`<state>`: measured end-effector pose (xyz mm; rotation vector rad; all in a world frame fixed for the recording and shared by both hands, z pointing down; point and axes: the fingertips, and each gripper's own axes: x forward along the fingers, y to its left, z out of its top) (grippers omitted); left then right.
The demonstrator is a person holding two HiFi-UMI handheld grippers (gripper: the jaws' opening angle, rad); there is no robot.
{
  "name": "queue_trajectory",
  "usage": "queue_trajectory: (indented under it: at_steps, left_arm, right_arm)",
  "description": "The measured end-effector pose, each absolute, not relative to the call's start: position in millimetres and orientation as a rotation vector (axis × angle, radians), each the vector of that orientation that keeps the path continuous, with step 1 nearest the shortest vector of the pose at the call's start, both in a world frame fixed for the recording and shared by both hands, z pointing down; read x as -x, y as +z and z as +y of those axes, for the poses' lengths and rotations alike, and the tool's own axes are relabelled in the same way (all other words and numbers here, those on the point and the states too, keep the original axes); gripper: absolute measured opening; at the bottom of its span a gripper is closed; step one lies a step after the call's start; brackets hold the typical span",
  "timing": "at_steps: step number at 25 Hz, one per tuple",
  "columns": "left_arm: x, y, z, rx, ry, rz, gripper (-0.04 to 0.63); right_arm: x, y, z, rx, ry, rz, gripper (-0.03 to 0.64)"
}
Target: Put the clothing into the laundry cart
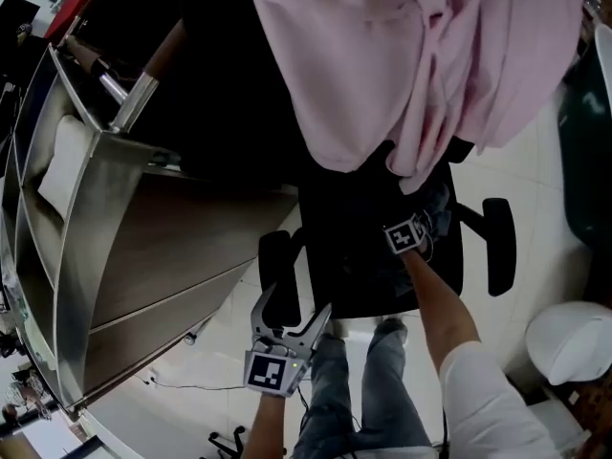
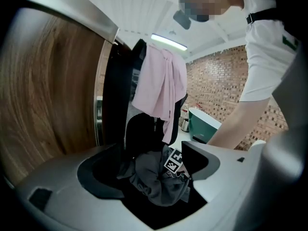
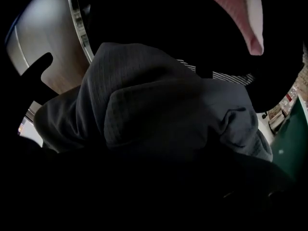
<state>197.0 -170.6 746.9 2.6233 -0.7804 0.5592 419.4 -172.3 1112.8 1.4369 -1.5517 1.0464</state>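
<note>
The grey garment [image 3: 159, 109] lay bunched on the seat of a black office chair [image 1: 363, 280], directly under the right gripper [image 1: 409, 235], which pointed steeply down into it. In the right gripper view the cloth filled the frame just ahead of the jaws. They stood spread wide and sunk in shadow against the fabric, and whether the pads touched it could not be made out. A pink garment [image 1: 402, 55] hung over the chair's backrest. The left gripper [image 1: 292, 312] hung near the seat's front edge, with its jaws apart and nothing between them. The wood-panelled, steel-framed laundry cart [image 1: 143, 256] stood to the left of the chair.
</note>
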Motion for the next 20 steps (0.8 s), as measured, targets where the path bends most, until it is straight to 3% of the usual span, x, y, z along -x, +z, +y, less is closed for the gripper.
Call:
queue_trajectory:
  at_steps: [4, 7, 8, 14, 20]
  left_arm:
    - [-192.2, 756.3, -165.9, -2.61, 0.593, -0.795, 0.377]
    - [-200.8, 760.8, -157.7, -2.596, 0.573, -0.788, 0.376]
    - [-205.4, 759.5, -154.4, -2.594, 0.553, -0.781, 0.377]
    - [-214.6, 743.7, -131.7, -2.646, 0.509, -0.728, 0.376]
    - [-225.3, 657.3, -137.6, -2.709, 0.348, -0.654, 0.377]
  right_arm:
    - [-419.0, 1108.5, -172.1, -1.455, 1.045, -1.606, 0.534]
    - [-423.8, 1097.2, -167.4, -1.436, 1.092, -1.644, 0.271]
    - [-423.6, 1095.8, -162.5, -1.427, 1.129, -1.654, 0.228]
    - [-382.6, 1055.7, -130.0, -1.516, 1.36, -1.813, 0.152]
    - [-354.2, 855.8, -135.0, -1.874, 1.231, -2.154, 0.14]
